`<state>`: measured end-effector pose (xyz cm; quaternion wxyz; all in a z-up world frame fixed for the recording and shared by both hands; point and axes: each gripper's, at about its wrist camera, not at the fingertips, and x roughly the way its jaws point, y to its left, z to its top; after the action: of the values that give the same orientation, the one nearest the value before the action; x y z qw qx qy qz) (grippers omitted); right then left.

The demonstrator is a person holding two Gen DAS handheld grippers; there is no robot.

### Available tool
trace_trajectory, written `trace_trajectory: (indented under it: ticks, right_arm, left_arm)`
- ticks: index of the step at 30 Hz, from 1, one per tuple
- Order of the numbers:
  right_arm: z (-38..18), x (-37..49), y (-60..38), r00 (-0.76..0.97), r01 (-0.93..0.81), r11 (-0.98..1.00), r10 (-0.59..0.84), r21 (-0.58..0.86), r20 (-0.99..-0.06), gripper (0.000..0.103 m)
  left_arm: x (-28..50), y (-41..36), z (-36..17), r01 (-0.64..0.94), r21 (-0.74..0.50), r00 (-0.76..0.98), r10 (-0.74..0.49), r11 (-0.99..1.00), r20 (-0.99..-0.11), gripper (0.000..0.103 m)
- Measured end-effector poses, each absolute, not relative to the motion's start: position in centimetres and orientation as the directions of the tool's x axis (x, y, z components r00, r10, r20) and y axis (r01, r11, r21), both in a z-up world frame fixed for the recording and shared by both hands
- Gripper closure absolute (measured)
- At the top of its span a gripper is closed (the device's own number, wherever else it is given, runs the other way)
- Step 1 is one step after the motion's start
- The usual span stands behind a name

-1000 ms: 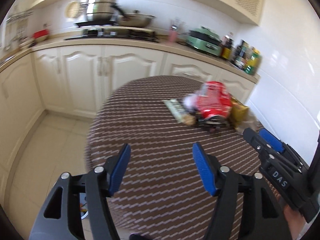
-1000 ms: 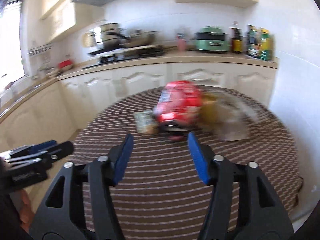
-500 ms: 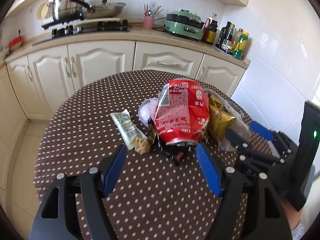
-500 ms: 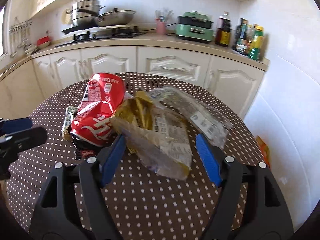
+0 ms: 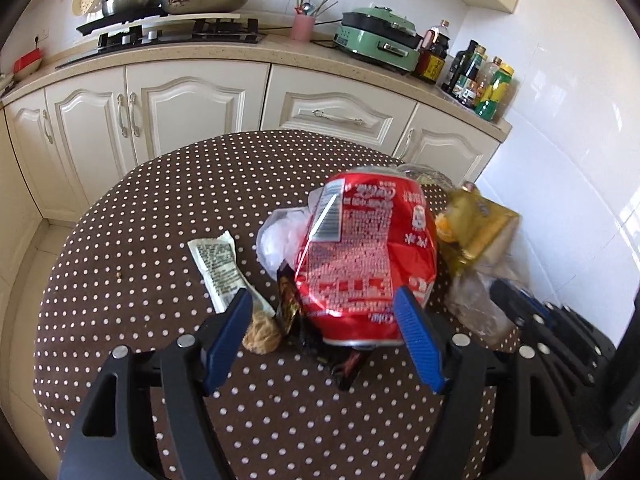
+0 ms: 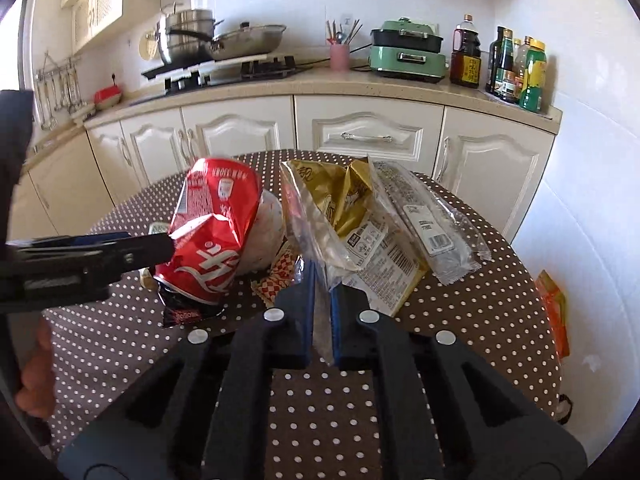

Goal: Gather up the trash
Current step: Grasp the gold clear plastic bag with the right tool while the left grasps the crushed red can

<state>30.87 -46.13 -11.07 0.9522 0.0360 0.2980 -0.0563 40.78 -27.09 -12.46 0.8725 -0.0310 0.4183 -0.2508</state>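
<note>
Left wrist view: left gripper (image 5: 324, 322) wide open, pads either side of the low end of the crushed red can (image 5: 366, 256), not pressing it yet. Can sits dead ahead between the fingers on the dotted table (image 5: 160, 216); white sachet (image 5: 222, 270) and a small brown crumb lump (image 5: 261, 336) lie by the left finger, dark wrapper (image 5: 289, 306) tucked under the can. Right gripper (image 5: 516, 308) shows off to the right at the clear bag. To grip well: centre the can between the pads, keep the left finger clear of the sachet and lump, close slowly since the dented can may slip or tip. Right wrist view: right gripper (image 6: 322, 292) closed, jaws pinching the near edge of the clear plastic bag (image 6: 316, 240); gold packet (image 6: 344, 200) and long clear wrapper (image 6: 424, 220) lean just beyond the tips, can (image 6: 216, 232) to the left with the left gripper (image 6: 160, 248) against it. Pinch is thin film only, so lift gently and check the gold packet comes along or drops off.
</note>
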Motion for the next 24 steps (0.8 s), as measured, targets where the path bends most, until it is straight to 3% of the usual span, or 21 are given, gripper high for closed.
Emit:
trace_trajectory:
  ticks: [5, 12, 16, 24]
  right_arm:
    - [-10.0, 30.2, -47.1, 0.842, 0.155, 0.985, -0.091, 0.077, -0.531, 0.097]
    - [-10.0, 29.8, -48.7, 0.856, 0.161, 0.972, -0.051, 0.171, -0.515, 0.097]
    - [-10.1, 29.6, -49.6, 0.859, 0.164, 0.967, -0.042, 0.196, -0.511, 0.097]
    - [-10.3, 29.8, -50.0, 0.859, 0.144, 0.964, -0.010, 0.224, -0.512, 0.097]
  left_arm:
    - [40.8, -28.5, -12.1, 0.428, -0.263, 0.530, -0.476, 0.865, -0.702, 0.030]
    - [37.9, -33.5, -11.0, 0.489, 0.081, 0.666, -0.311, 0.869, -0.678, 0.030]
    - [36.8, -36.2, -11.5, 0.506, 0.208, 0.698, -0.255, 0.837, -0.670, 0.030]
    - [37.2, -39.2, -13.0, 0.435, 0.331, 0.727, -0.110, 0.837, -0.678, 0.030]
